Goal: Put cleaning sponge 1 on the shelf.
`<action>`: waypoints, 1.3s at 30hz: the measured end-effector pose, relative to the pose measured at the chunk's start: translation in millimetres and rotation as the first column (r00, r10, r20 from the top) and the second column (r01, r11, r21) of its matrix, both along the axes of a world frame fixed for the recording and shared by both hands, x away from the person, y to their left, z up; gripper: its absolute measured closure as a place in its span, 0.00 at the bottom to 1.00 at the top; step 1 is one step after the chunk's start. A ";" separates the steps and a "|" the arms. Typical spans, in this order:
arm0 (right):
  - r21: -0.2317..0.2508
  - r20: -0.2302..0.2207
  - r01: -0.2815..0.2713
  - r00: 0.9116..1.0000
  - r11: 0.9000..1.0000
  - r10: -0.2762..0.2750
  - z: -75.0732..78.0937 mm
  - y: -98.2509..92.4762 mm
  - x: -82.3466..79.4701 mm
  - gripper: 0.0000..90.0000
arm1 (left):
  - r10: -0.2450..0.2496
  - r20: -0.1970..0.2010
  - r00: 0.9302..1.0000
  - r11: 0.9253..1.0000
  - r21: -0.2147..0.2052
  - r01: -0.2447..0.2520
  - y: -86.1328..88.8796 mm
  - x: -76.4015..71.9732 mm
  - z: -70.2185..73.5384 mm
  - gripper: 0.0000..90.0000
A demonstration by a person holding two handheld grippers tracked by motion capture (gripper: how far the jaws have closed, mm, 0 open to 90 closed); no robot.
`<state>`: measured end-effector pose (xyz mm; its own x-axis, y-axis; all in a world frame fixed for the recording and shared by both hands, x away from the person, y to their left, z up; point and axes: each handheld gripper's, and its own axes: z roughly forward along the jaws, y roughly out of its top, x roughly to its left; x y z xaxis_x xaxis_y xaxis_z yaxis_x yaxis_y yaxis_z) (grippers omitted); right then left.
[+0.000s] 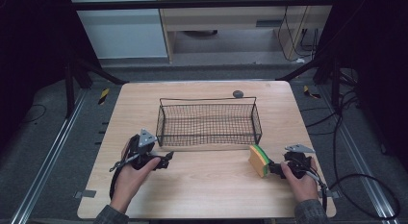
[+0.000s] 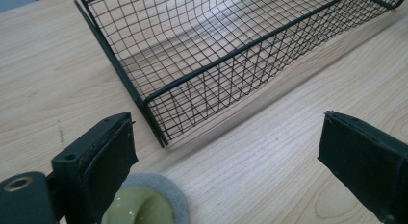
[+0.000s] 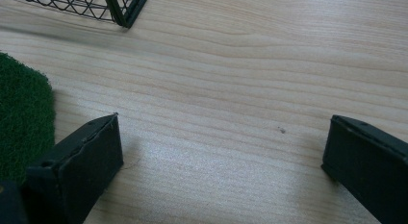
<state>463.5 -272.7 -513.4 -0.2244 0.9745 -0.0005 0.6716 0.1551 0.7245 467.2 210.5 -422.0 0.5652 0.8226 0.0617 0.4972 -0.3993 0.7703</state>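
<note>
Sponge [image 1: 258, 160] stands on edge on the desk [image 1: 207, 190], just beside the basket's [image 1: 208, 122] near right corner. Right gripper [image 1: 273, 168] has jaws apart, with the sponge at its left jaw, outside the gap. Left gripper [image 1: 165, 160] is likewise apart and empty. Judgement: centre the sponge between the jaws before closing. Right gripper view cuts the sponge off at the left edge.

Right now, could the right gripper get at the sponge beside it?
Probably yes. The right gripper sits open on the table with the yellow-and-green sponge right beside its jaw, outside the wire basket; nothing lies between them, so a slight sideways shift should do.
</note>
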 end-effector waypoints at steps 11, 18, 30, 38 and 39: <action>0.000 0.000 0.000 1.000 1.000 0.000 0.0 0.0 0.0 0.01 | 0.051 -0.072 0.996 0.998 0.040 -0.049 29.2 2.9 12.2 0.07; -0.001 0.000 -0.001 1.000 1.000 0.001 0.0 -0.1 0.0 0.01 | 0.075 -0.140 0.987 0.991 0.122 -0.058 49.9 -2.6 20.5 0.07; -0.002 0.000 -0.013 1.000 1.000 0.013 -0.1 -0.9 0.0 0.01 | 0.078 -0.244 0.967 0.980 0.195 -0.030 63.8 -4.9 23.1 0.14; -0.001 0.000 -0.013 1.000 1.000 0.013 -0.1 -0.9 0.0 0.01 | 0.079 -0.306 0.949 0.982 0.185 -0.022 70.0 -6.2 30.4 0.21; -0.002 0.000 -0.013 1.000 1.000 0.013 -0.1 -0.9 0.0 0.01 | 0.078 -0.315 0.946 0.981 0.191 -0.017 69.8 -6.6 29.6 0.23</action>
<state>463.5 -273.6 -513.4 -0.2367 0.9716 -0.0021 0.6695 0.1647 0.7243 460.7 280.3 -392.4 0.5404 0.8406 0.0362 0.7269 -0.4881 0.4832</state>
